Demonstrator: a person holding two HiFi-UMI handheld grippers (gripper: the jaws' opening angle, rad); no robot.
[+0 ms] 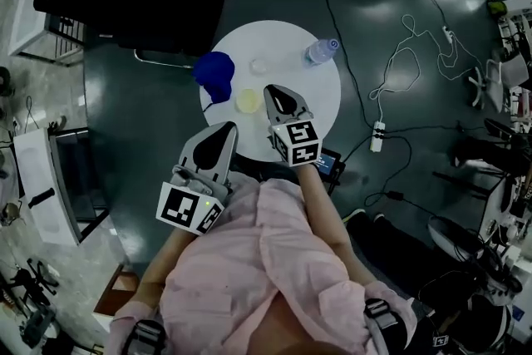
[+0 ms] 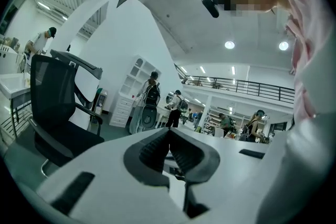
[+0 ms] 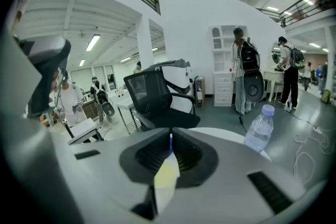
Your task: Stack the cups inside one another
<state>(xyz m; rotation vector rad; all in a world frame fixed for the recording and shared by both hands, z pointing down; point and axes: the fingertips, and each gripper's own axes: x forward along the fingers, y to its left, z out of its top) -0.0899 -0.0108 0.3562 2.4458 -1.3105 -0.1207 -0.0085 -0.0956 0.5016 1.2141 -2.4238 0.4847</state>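
While the left gripper (image 1: 225, 129) sits clenched on nothing short of the round white table (image 1: 322, 91), the right gripper (image 1: 270, 90) is pinched on the wall of the pale yellow cup (image 1: 248, 101). That cup is mouth up with its axis vertical, over the table's near side. Blue cup (image 1: 214, 72), clear cup (image 1: 259, 65) and bottle (image 1: 321, 51) sit apart beyond it; the only print is the square markers on the cubes (image 1: 297, 142), and the bottle label is unreadable.

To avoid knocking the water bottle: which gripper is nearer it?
Right. The right gripper, shut on the yellow cup, is over the table, the water bottle ahead-right of it; the left gripper hangs at the table's near edge.
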